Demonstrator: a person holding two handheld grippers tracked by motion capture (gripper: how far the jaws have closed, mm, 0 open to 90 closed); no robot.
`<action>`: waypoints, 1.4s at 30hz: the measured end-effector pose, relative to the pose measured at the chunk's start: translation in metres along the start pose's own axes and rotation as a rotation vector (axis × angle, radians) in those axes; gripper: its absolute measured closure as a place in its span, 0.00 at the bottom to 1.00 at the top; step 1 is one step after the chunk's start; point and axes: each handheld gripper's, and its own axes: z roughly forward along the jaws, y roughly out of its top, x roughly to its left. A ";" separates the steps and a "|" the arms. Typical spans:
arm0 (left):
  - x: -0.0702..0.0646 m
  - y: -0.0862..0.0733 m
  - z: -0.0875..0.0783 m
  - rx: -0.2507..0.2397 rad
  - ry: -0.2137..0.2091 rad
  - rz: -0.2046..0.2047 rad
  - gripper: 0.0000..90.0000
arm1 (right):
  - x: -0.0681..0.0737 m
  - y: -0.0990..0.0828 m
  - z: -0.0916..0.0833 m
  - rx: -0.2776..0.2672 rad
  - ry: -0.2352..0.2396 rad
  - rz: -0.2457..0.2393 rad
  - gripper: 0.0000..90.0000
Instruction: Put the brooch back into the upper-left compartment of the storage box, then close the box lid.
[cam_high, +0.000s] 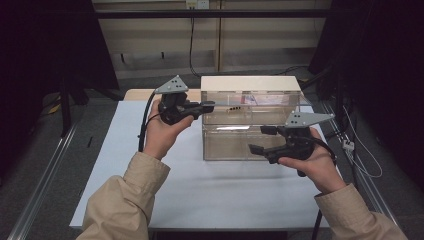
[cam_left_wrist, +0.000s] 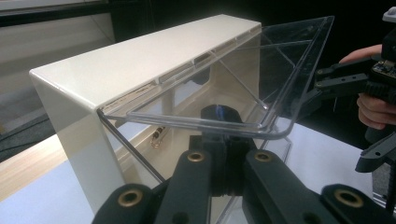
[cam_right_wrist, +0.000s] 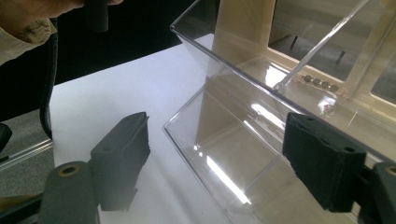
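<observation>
Jaws of the left gripper (cam_left_wrist: 223, 140) clamped the clear flap (cam_left_wrist: 261, 88) of the display case (cam_high: 250, 85); the right gripper (cam_high: 262, 140) gaped wide beside its lower drawer (cam_right_wrist: 243, 154).

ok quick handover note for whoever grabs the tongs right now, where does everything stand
Left tongs: shut on the front edge of the clear flap of the upper bin, holding it swung up and open.
Right tongs: open, holding nothing, at the front of the lower clear bin, one jaw either side of its front wall.
The cream-topped case sits at the back middle of the white table.
Done: upper flap gripped and lifted.
Left: probably close the right tongs on the lower bin's front; what follows can't be told.
</observation>
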 end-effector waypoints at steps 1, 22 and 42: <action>0.000 0.000 0.000 0.002 -0.001 0.000 1.00 | 0.000 -0.001 0.000 -0.001 0.001 0.001 0.25; 0.001 -0.009 -0.003 0.022 -0.009 -0.004 1.00 | 0.001 -0.039 0.000 0.023 -0.011 0.030 0.15; 0.002 -0.022 -0.003 0.049 -0.012 -0.020 1.00 | 0.001 -0.070 -0.003 0.034 -0.016 0.054 0.13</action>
